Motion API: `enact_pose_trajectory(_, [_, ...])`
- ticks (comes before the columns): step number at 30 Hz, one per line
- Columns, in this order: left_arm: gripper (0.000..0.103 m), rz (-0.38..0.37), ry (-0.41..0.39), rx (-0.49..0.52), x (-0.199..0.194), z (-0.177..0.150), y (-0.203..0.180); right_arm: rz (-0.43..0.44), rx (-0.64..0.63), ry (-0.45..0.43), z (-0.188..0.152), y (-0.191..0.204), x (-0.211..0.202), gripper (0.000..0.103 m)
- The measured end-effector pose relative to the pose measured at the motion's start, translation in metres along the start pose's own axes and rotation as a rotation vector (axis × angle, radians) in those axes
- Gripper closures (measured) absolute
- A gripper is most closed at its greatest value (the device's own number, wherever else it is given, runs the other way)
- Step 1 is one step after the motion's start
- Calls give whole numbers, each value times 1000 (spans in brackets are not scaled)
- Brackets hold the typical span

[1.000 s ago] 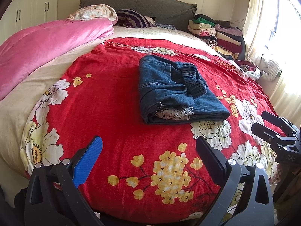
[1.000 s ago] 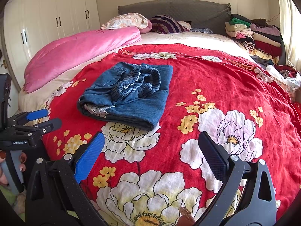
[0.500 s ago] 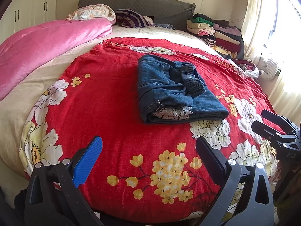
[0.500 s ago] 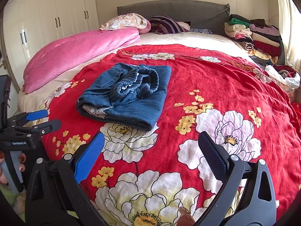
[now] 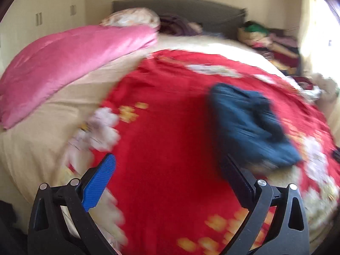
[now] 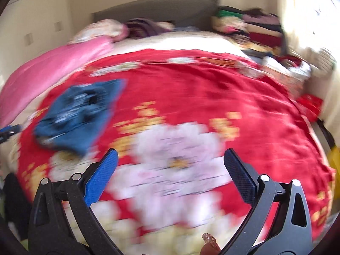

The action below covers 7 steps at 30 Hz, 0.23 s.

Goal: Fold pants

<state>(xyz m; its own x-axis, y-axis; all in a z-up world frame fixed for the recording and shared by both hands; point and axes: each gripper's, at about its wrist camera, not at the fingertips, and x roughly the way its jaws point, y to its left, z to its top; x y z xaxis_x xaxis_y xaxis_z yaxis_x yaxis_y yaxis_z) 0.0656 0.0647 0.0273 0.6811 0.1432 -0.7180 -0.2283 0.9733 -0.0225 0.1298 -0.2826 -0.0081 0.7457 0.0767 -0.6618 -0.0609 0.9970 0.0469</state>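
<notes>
- Both views are smeared by motion blur, so fine detail is lost.
- The pants (image 5: 248,125) lie folded into a compact blue bundle on the red floral cover (image 5: 170,131) of the bed.
- In the left wrist view the bundle sits right of centre, its long axis running from the near edge of the bed toward the headboard (image 5: 178,6), leaning a little to the left as it goes back.
- In the right wrist view the pants (image 6: 78,114) sit at the left, long axis on a slant from lower left to upper right.
- Which end holds the waistband I cannot tell through the blur.
- The left gripper (image 5: 167,178) hangs over the near part of the cover, jaws spread wide, nothing between them.
- The right gripper (image 6: 170,170) hangs over a large white flower, jaws likewise wide and empty, well apart from the pants.
- A pink quilt (image 5: 70,63) lies along the left side; stacked clothes (image 6: 248,25) sit at the far right by the headboard.
</notes>
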Motion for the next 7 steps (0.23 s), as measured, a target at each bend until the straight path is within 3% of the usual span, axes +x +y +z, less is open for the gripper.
enact_pose_trajectory(3, [4, 86, 55, -13, 48, 38, 39, -97, 59, 33, 18, -52, 25, 9])
enact_pose_trajectory(7, [4, 118, 123, -70, 114, 80, 82, -254, 122, 116, 49, -134, 86, 9])
